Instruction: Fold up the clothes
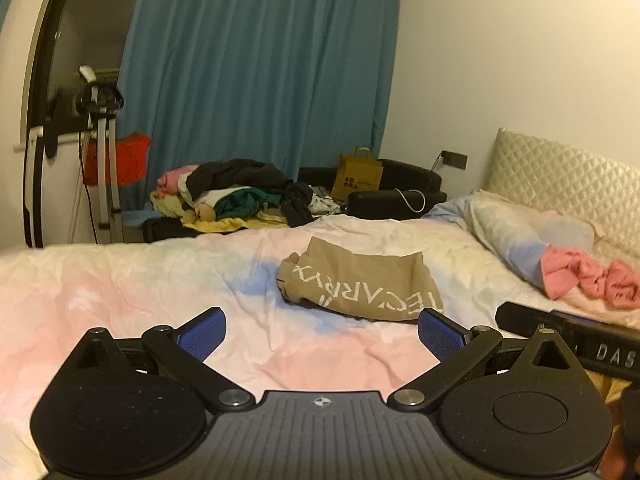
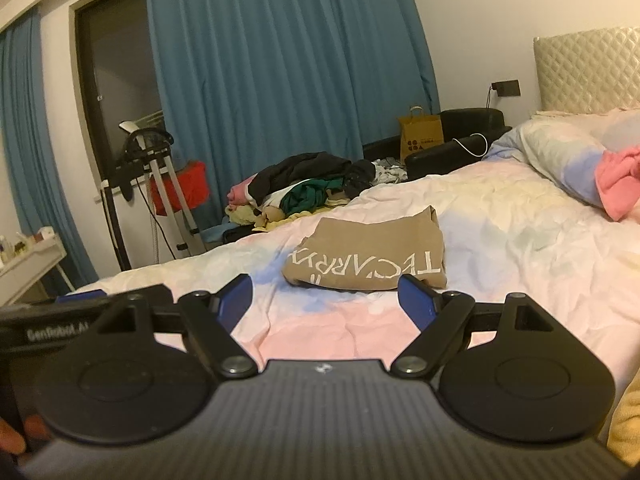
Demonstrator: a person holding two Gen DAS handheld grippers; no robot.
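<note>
Tan garment (image 1: pixel 360 284) lies folded mid-bed (image 1: pixel 120 280), probably finished; left gripper (image 1: pixel 320 332) and right gripper (image 2: pixel 324 300) released, empty.

Left wrist: looked low across the bed (image 1: pixel 120 280).
Right wrist: likewise.
Shared: folded tan garment (image 1: pixel 360 284), far curtain (image 1: pixel 260 80).

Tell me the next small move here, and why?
Probably ease both open grippers, left gripper and right gripper, forward toward the tan garment. It lies folded but rumpled on the bedsheet, just beyond the fingertips, and neither gripper holds anything.
</note>
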